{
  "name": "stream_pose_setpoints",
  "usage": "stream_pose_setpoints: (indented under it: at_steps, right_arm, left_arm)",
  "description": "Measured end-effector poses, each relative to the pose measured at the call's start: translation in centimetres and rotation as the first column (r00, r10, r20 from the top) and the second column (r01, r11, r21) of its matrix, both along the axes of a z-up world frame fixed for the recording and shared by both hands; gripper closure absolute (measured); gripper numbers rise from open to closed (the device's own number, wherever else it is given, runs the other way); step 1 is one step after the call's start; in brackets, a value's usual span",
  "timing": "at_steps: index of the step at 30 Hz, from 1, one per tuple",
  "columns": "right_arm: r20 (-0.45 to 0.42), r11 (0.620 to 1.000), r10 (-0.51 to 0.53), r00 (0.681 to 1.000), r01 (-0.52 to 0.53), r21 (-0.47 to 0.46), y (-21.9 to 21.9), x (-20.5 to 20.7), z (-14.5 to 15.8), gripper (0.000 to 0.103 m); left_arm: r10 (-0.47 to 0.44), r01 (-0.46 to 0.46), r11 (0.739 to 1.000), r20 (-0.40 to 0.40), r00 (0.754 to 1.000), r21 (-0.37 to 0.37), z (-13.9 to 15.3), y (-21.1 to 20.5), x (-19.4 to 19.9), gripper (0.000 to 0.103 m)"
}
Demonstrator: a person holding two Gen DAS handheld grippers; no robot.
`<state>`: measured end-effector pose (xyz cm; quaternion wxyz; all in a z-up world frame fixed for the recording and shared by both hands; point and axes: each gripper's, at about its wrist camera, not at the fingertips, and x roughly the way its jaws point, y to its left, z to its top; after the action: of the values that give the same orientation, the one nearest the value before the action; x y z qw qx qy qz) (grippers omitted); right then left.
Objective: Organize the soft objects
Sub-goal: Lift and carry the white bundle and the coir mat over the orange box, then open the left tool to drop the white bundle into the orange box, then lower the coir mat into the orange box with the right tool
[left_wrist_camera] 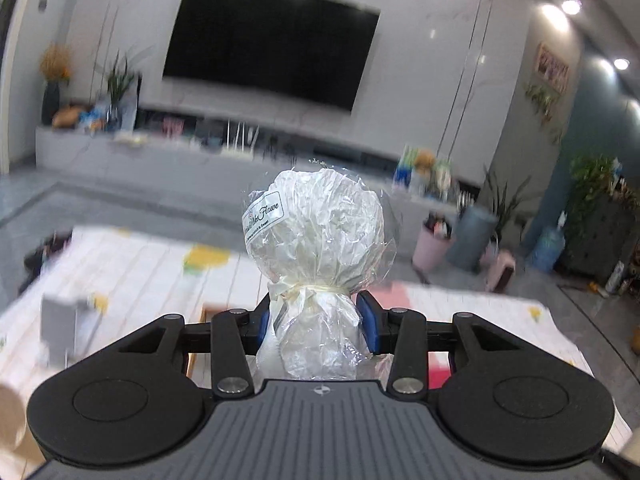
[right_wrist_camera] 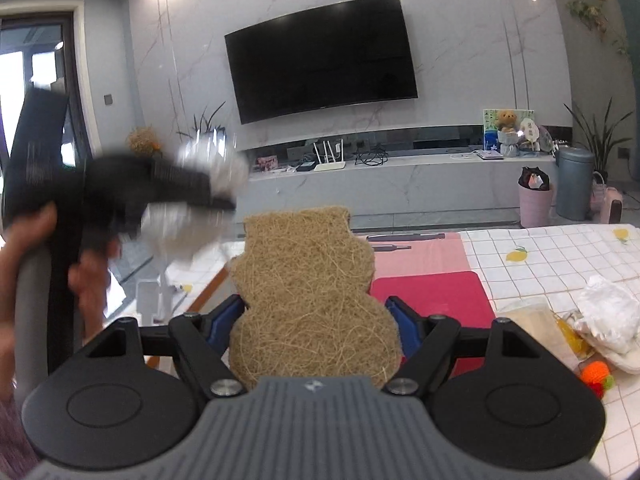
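Note:
My left gripper (left_wrist_camera: 317, 322) is shut on a white paper-wrapped bundle in clear cellophane (left_wrist_camera: 316, 228), tied at the neck, and holds it upright above the table. My right gripper (right_wrist_camera: 318, 320) is shut on a flat tan loofah-fibre pad (right_wrist_camera: 308, 292) shaped like a gourd, held upright above the table. The left gripper (right_wrist_camera: 160, 188) also shows blurred at the left of the right wrist view, in a hand. A crumpled white soft cloth (right_wrist_camera: 608, 316) and a small orange knitted toy (right_wrist_camera: 596, 374) lie on the table at the right.
The table carries a checked lemon-print cloth (right_wrist_camera: 560, 256), a red mat (right_wrist_camera: 436, 300) and a pink mat (right_wrist_camera: 420, 260) with two dark tools on it. A grey box (left_wrist_camera: 60, 320) stands at the table's left. A TV wall and cabinet are behind.

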<state>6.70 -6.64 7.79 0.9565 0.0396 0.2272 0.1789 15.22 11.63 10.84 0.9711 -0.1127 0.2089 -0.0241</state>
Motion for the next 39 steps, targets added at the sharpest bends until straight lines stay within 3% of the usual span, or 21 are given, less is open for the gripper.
stream_pose_setpoints:
  at_steps: [2,4,6,8,12,16,20,23,25,30,35,39]
  right_arm:
    - [-0.003,1.000,0.002,1.000,-0.002,-0.031,0.2,0.2,-0.9,0.027]
    - [-0.032,1.000,0.001,0.999,-0.002,-0.031,0.2,0.8,-1.6,0.027]
    - [-0.058,1.000,0.002,0.998,-0.003,-0.014,0.1,1.1,-2.1,0.027]
    - [-0.068,1.000,0.006,0.998,-0.008,-0.020,0.1,1.6,-2.5,0.027]
    - [-0.085,0.998,0.033,0.996,-0.036,-0.046,0.5,1.9,-3.3,0.027]
    - [-0.094,0.998,0.042,0.995,-0.047,-0.044,0.7,2.1,-3.8,0.027]
    - [-0.101,0.999,0.041,0.994,-0.043,-0.022,0.4,2.3,-3.7,0.027]
    - [-0.101,0.999,0.031,0.994,-0.033,-0.021,0.5,2.2,-3.8,0.027]
    - [-0.096,0.999,0.029,0.995,-0.032,-0.034,0.6,2.1,-3.9,0.027]
    - [-0.102,0.999,0.010,0.995,-0.014,-0.036,0.8,2.4,-4.0,0.027]
    - [-0.109,0.999,-0.002,0.994,-0.002,-0.037,1.4,2.2,-3.1,0.027]
    - [-0.103,1.000,-0.003,0.995,0.000,-0.028,1.9,2.5,-1.5,0.027]
  left_arm:
    - [0.010,-0.011,1.000,0.036,0.999,0.029,-0.7,-0.7,-0.1,0.055]
    - [0.019,-0.020,0.993,0.011,1.000,0.120,-2.2,-1.7,0.7,0.055]
    - [0.051,-0.033,0.969,-0.067,0.996,0.244,-4.3,-3.0,1.8,0.055]
    - [0.081,-0.033,0.956,-0.156,0.984,0.291,-6.6,-3.5,2.9,0.055]
    - [0.109,-0.029,0.962,-0.284,0.952,0.273,-9.4,-2.9,4.2,0.055]
    - [0.132,-0.047,0.976,-0.406,0.904,0.212,-10.6,-1.8,4.9,0.055]
    - [0.160,-0.030,0.953,-0.419,0.894,0.300,-10.6,-2.6,4.5,0.054]
    - [0.194,-0.054,0.948,-0.436,0.879,0.312,-10.3,-2.7,4.5,0.046]
    - [0.205,-0.059,0.946,-0.447,0.870,0.320,-10.0,-2.5,4.2,0.025]
    - [0.189,-0.072,0.959,-0.428,0.884,0.275,-8.3,-2.1,3.2,0.023]
    - [0.167,-0.099,0.978,-0.409,0.897,0.183,-5.4,-0.9,1.6,0.020]
    - [0.161,-0.107,0.983,-0.423,0.892,0.149,-3.4,0.6,-0.3,0.019]
